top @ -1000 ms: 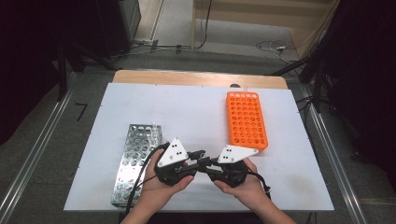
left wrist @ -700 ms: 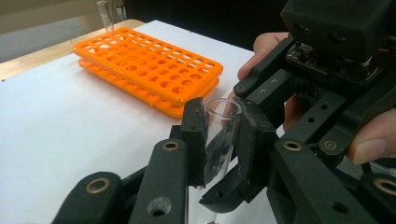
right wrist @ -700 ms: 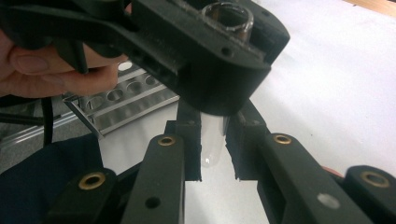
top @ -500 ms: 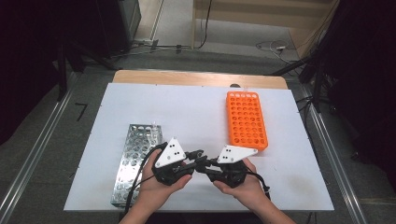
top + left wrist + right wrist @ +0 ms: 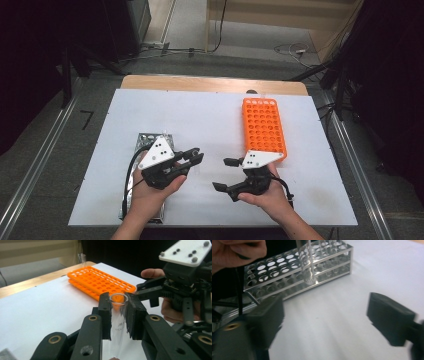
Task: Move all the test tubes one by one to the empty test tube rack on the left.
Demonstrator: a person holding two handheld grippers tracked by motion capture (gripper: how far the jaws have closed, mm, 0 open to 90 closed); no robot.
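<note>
Two tube racks on the white table: one orange plastic rack (image 5: 264,127) far right, one shiny metal rack (image 5: 149,141) near left. One clear glass test tube (image 5: 117,322) counted. Two black two-jaw grippers, left gripper (image 5: 192,159) and right gripper (image 5: 224,174).

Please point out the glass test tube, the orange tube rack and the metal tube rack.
glass test tube (image 5: 117,315), left gripper view, clear wall.
orange tube rack (image 5: 264,125), high view, top plate.
metal tube rack (image 5: 287,265), right gripper view, top plate.

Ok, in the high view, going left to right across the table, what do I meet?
Metal rack → left gripper → right gripper → orange rack.
</note>
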